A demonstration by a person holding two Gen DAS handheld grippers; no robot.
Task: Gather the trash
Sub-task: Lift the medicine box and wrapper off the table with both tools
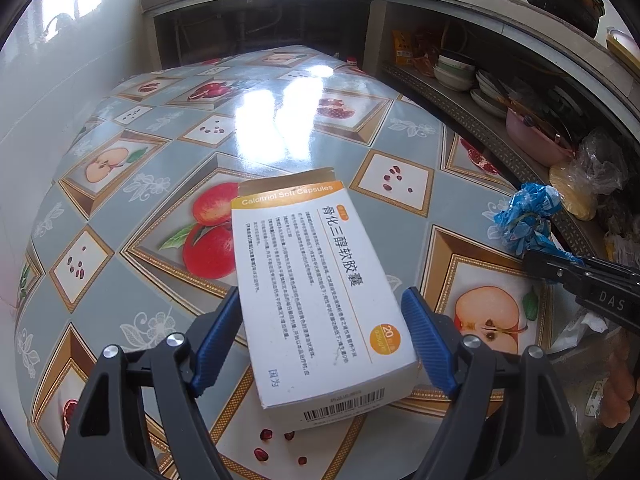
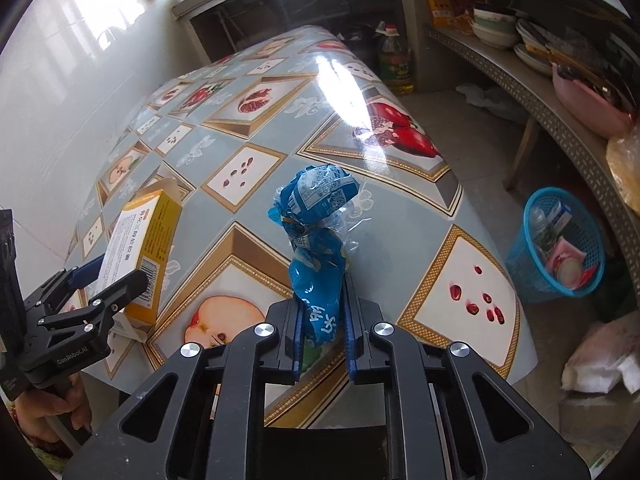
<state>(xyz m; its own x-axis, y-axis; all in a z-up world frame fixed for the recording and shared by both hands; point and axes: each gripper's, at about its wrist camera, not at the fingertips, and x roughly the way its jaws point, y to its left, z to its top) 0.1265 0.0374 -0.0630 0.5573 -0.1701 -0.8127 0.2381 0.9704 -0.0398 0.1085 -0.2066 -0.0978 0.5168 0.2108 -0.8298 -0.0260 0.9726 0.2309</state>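
Note:
My left gripper (image 1: pixel 324 332) is shut on a white and orange medicine box (image 1: pixel 316 288) and holds it tilted above the fruit-patterned table (image 1: pixel 168 160). In the right wrist view the same gripper (image 2: pixel 108 276) and box (image 2: pixel 140 248) are at the left. My right gripper (image 2: pixel 322 320) is shut on a crumpled blue plastic wrapper (image 2: pixel 316 240), which sticks up above the table (image 2: pixel 248 132). The wrapper (image 1: pixel 524 220) and right gripper also show at the right in the left wrist view. A blue trash basket (image 2: pixel 520 256) holding several discarded items stands on the floor right of the table.
A metal shelf (image 2: pixel 560 120) with bowls, plates and a pink basin runs along the right. An oil bottle (image 2: pixel 394 60) stands on the floor behind the table. A white tiled wall (image 2: pixel 52 112) is at the left. White bags (image 2: pixel 600 360) lie on the floor at lower right.

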